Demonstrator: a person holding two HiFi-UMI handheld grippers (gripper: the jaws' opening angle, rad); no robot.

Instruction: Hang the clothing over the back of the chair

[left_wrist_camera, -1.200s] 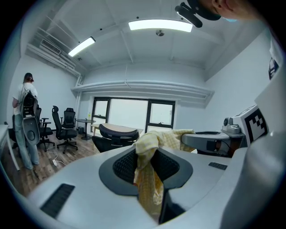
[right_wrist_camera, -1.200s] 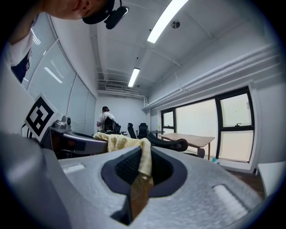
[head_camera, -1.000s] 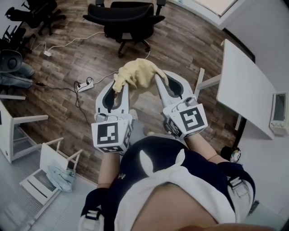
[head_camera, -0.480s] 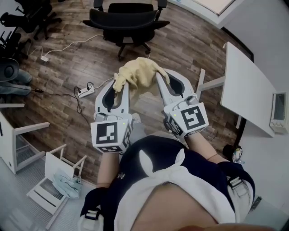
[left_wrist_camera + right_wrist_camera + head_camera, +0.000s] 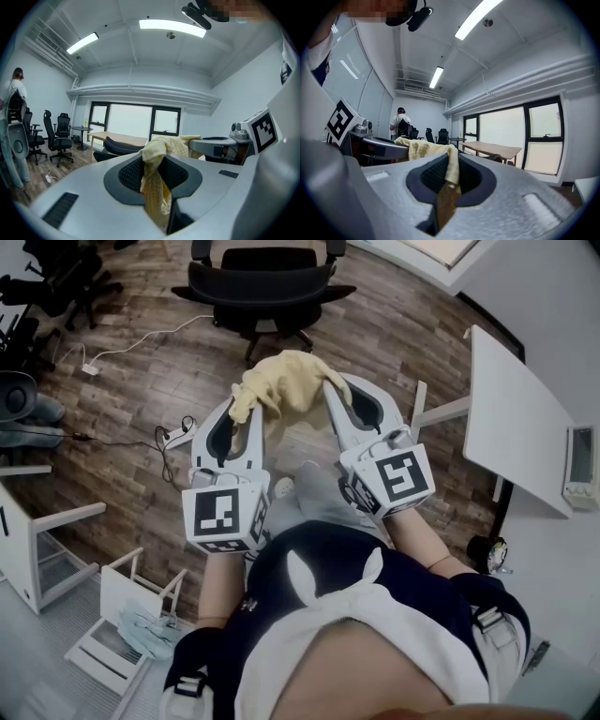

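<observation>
The left gripper (image 5: 246,412) pinches one bunched edge of the yellow garment (image 5: 286,388). In its own view the cloth fills the gap between the dark pads, and a fold trails down behind them. The right gripper (image 5: 330,397) is pressed nearly together on the opposite edge, with a thin strip of fabric clamped between its pads. Both grippers point forward, roughly level and side by side. The garment sags in a loose hump between their tips, well above the wooden floor (image 5: 141,362). The black office chair (image 5: 267,282) stands ahead of both tips, apart from the cloth — nothing hangs on its back yet. A white table (image 5: 511,418) lies to the right of the right gripper, and a power strip (image 5: 176,435) lies on the floor just left of the left gripper.
</observation>
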